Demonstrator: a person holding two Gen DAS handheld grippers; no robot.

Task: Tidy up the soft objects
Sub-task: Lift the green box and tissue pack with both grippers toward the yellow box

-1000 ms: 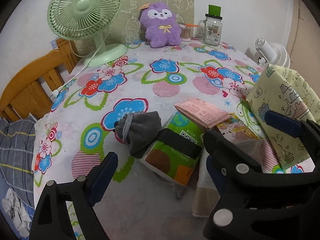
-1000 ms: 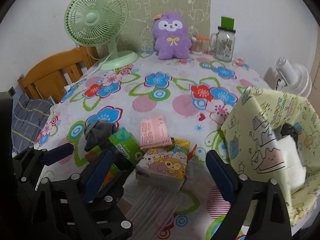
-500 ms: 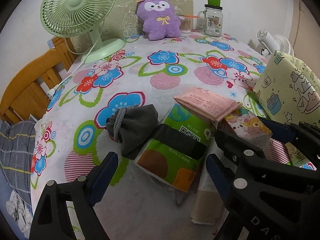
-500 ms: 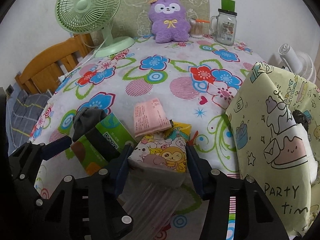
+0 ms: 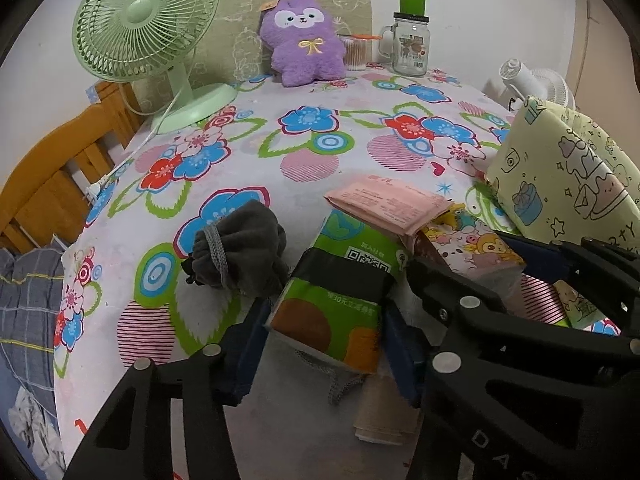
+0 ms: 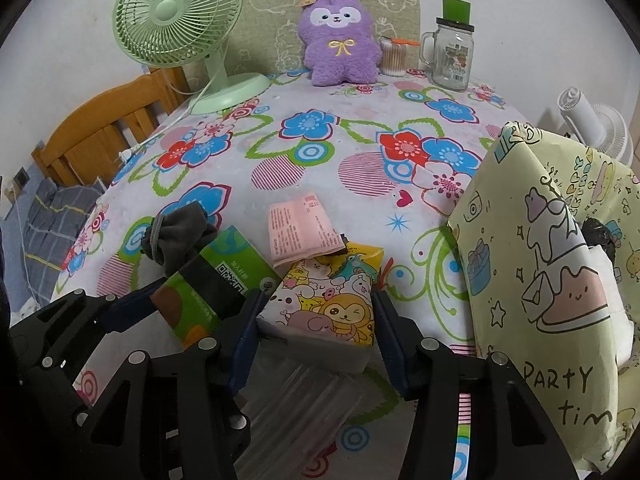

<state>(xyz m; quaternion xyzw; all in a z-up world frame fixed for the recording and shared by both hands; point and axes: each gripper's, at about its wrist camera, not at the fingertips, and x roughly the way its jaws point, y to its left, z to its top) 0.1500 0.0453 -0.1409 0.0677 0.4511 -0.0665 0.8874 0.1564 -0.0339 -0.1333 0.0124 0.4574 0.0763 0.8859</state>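
My left gripper (image 5: 324, 336) is shut on a green tissue pack (image 5: 340, 292) at the table's near edge; the pack also shows in the right wrist view (image 6: 216, 284). My right gripper (image 6: 316, 320) is shut on a cartoon-print tissue pack (image 6: 332, 300), seen in the left wrist view (image 5: 468, 252) too. A pink tissue pack (image 6: 300, 228) lies across both packs. A grey drawstring pouch (image 5: 240, 256) lies left of the green pack. A yellow cartoon gift bag (image 6: 560, 264) stands at the right.
A green desk fan (image 6: 180, 20), a purple plush toy (image 6: 340, 40), a cotton-swab box (image 6: 394, 56) and a glass mug jar (image 6: 452, 52) stand at the table's far edge. A wooden chair (image 6: 104, 132) is at the left. A white fan (image 6: 592, 124) stands beyond the bag.
Both grippers moved forward and closed: the left one on the green tissue pack, the right one on the cartoon-print pack. Both were open a second ago.
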